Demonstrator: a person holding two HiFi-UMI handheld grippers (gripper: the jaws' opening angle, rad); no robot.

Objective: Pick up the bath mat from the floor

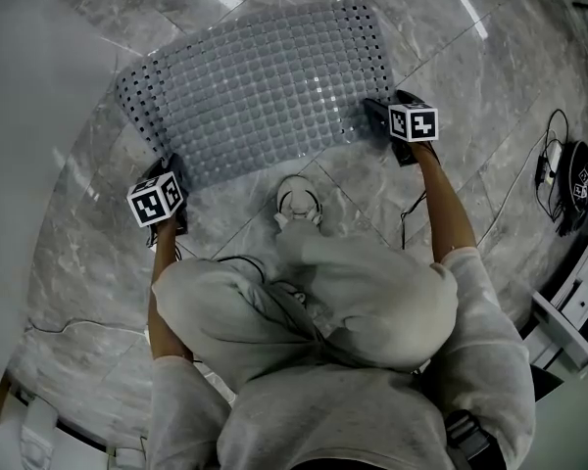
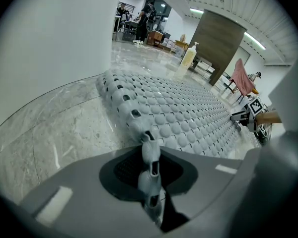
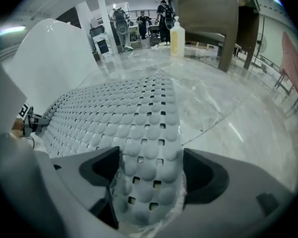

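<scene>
Jaws of the left gripper (image 2: 150, 170) are pinching almost shut on the near-left edge of the bath mat (image 1: 255, 86). The studded rubber is standing edge-on between the pads and rising from the floor (image 1: 73, 262) into the grip. Jaws of the right gripper (image 3: 149, 175) are standing wide apart. The near-right corner of the mat is lying flat in the gap between them, and the pads are not seen pressing on it, so nothing is being held on this side.

Outward from the two grippers, the mat is spreading toward the far side, and most of its dimpled sheet is lying on the marble floor. A white curved surface (image 1: 29, 96) is running along its left. A pump bottle (image 3: 177, 39) is standing on the floor well beyond the mat's far end. The person is crouching at the near edge, with one gripper at each near corner.

Progress, as a judgement: the task is sitting at an early stage — one corner is secured and the other is only straddled. The lift itself is not yet made, since the mat is resting on the floor over nearly its whole area. What is remaining is a grip on the right corner and the raising of both corners until the mat is hanging clear of the floor.
</scene>
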